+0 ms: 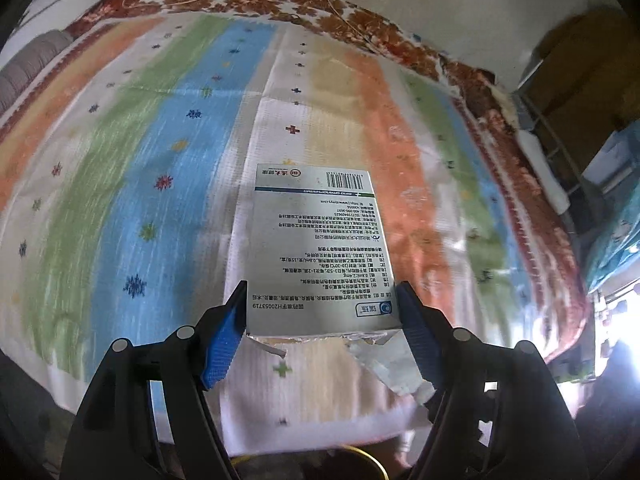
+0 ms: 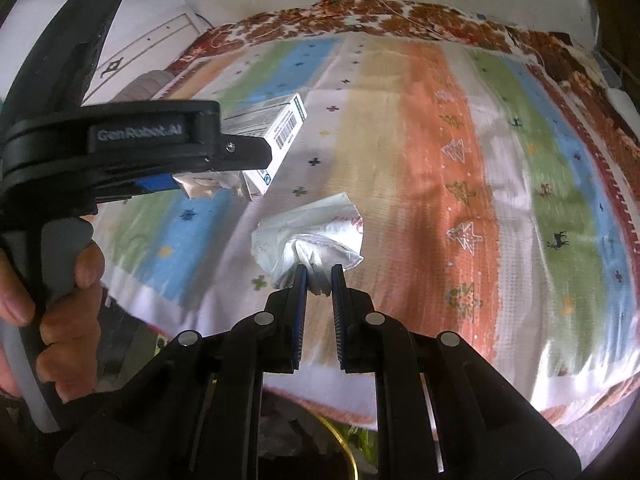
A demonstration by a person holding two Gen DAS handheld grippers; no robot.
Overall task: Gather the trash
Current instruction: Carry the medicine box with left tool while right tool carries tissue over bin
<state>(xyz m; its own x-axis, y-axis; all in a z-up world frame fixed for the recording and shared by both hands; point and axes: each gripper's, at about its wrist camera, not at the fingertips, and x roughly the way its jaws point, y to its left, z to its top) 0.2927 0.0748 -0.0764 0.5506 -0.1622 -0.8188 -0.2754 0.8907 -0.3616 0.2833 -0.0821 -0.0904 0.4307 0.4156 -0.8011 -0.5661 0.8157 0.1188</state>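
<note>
Left claw (image 1: 322, 312) gripping torn near end of white printed cardboard medicine box (image 1: 316, 248), lifting it above striped bedspread (image 1: 120, 160). Right claw (image 2: 319, 280) nearly closed, pinching crumpled white wrapper (image 2: 308, 236) by twisted neck. Brass-rimmed bin (image 2: 340, 452), probably, waiting below near bed edge.

Both wrist views overlook the striped blanket (image 1: 168, 184) closely.

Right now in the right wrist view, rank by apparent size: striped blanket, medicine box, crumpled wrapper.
1. striped blanket, fills most of the view.
2 and 3 unsure: crumpled wrapper looks bigger than the medicine box, but the wrapper is nearer and the left gripper hides part of the box.
</note>
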